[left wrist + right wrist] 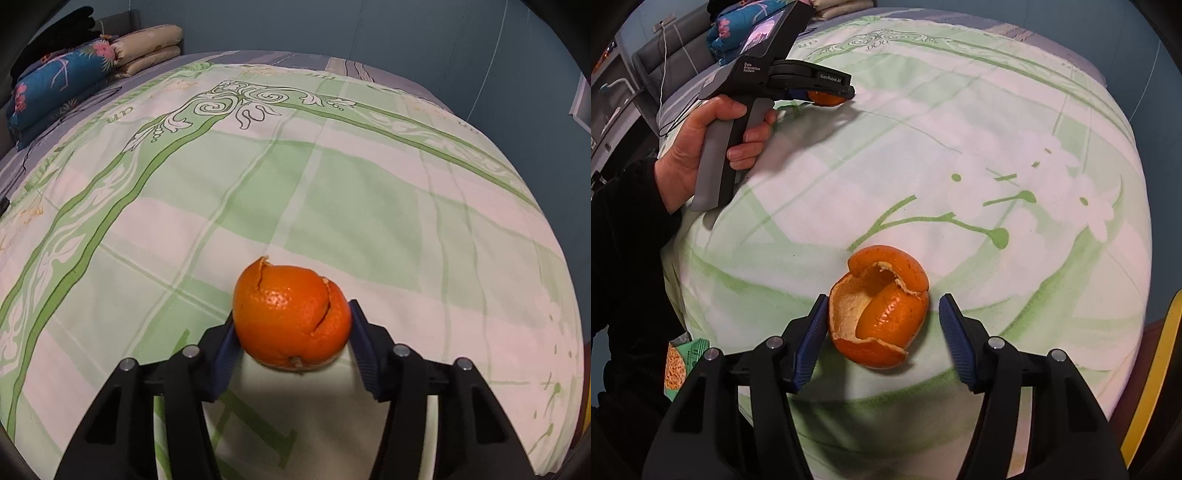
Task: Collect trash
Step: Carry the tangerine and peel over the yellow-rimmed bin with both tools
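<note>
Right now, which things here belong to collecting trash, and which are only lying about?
Job: closed orange peel between the left hand-held gripper's pads; opened orange peel between the right hand-held gripper's fingers.

Lying about: folded quilts, snack packet, green-patterned duvet.

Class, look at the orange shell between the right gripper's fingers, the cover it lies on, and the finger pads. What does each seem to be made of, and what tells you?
Orange shell: citrus peel, glossy dimpled outside, pale matte pith inside, hollow and torn.
Cover: soft woven fabric, matte, printed green and white, creased.
Finger pads: probably blue rubber or plastic, finely ribbed.
</note>
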A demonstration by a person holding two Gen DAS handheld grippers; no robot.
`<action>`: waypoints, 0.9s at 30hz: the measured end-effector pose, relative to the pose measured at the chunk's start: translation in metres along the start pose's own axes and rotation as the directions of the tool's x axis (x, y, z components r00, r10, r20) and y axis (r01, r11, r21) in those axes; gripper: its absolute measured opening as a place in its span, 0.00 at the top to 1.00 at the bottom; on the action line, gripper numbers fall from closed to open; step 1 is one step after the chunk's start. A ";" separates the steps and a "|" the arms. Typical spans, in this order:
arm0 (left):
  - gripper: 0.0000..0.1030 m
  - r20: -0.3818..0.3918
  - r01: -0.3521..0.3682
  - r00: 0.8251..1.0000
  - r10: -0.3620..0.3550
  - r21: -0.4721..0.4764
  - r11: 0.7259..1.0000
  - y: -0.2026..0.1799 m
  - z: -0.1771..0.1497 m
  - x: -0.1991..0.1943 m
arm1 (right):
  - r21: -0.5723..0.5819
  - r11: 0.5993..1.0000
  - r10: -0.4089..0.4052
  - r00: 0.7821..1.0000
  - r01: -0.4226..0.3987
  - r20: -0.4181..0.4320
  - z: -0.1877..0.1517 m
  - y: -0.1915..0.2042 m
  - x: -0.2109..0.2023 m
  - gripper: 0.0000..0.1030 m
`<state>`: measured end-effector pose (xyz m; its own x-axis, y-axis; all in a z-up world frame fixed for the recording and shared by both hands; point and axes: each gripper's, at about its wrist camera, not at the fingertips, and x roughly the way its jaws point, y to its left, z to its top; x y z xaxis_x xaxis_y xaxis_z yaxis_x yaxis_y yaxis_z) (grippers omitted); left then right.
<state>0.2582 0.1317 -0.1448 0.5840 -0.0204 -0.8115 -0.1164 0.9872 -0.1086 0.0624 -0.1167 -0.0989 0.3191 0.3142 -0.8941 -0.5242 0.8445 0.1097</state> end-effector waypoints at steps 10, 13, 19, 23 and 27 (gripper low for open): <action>0.65 0.055 -0.002 0.998 0.001 0.013 1.000 -0.003 0.000 -0.030 | -0.011 1.000 0.010 0.999 -0.010 0.051 0.001 -0.003 -0.016 0.69; 0.65 0.099 0.036 0.994 -0.039 0.032 0.999 -0.012 0.000 -0.061 | 0.070 0.996 0.057 0.996 -0.062 0.066 0.000 -0.021 -0.033 0.70; 0.65 0.224 0.110 0.964 -0.142 0.151 0.982 -0.055 -0.013 -0.162 | 0.212 0.972 0.076 0.988 -0.103 0.131 -0.016 -0.057 -0.080 0.70; 0.65 0.291 0.157 0.929 -0.227 0.247 0.956 -0.093 -0.022 -0.216 | 0.266 0.961 0.024 0.980 -0.077 0.196 -0.028 -0.073 -0.117 0.70; 0.65 0.338 0.195 0.889 -0.308 0.329 0.924 -0.129 -0.032 -0.256 | 0.319 0.948 -0.072 0.957 -0.021 0.279 -0.040 -0.100 -0.160 0.70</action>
<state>0.0977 0.0042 0.0583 0.8266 -0.2690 -0.4944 0.2709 0.9601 -0.0695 0.0323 -0.2687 0.0157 0.5641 0.3609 -0.7427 -0.2521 0.9318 0.2613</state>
